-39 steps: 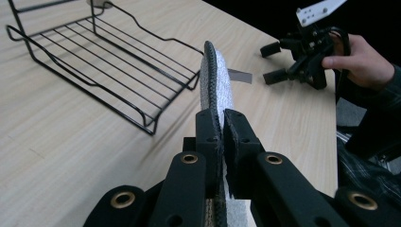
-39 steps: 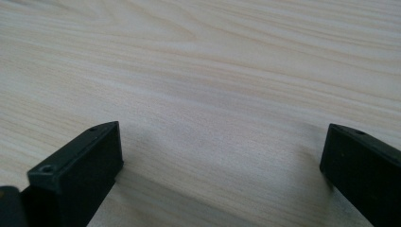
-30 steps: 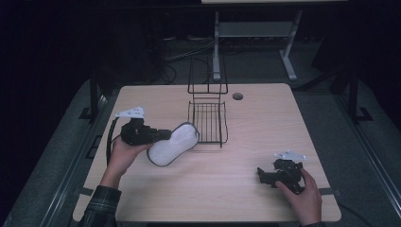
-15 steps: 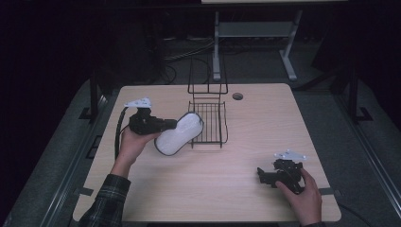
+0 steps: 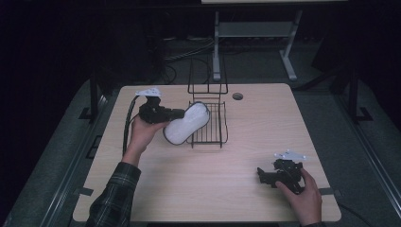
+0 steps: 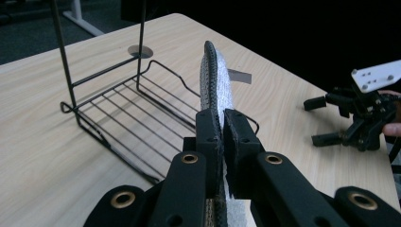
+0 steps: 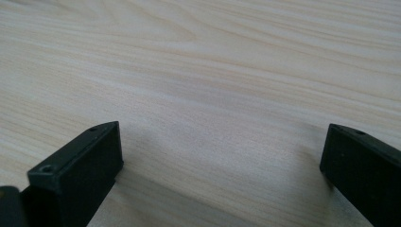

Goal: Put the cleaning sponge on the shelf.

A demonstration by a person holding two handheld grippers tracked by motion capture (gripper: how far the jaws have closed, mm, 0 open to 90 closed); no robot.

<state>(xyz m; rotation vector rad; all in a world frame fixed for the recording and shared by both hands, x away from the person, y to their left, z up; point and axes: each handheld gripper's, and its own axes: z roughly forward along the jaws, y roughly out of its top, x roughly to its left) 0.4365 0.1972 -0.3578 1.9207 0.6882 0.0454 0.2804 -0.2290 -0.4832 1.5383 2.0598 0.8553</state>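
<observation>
Where the room beyond the table [image 5: 227,189] goes dark, little resolves apart from a pale stand and cables on the floor. Left gripper [image 5: 177,113] seen from above: held over the table's left half, jaws clamped on a white slipper with a dark edge [image 5: 187,125], toe reaching over the near-left corner of the black wire rack [image 5: 208,125]. Whether the slipper touches the rack: cannot tell. Left gripper view gives the slipper [image 6: 215,80] edge-on, pinched thin between the jaws, its lower part cut off. Right gripper [image 5: 265,176] rests low at the table's right front; right gripper view shows its jaws wide apart over bare wood.
</observation>
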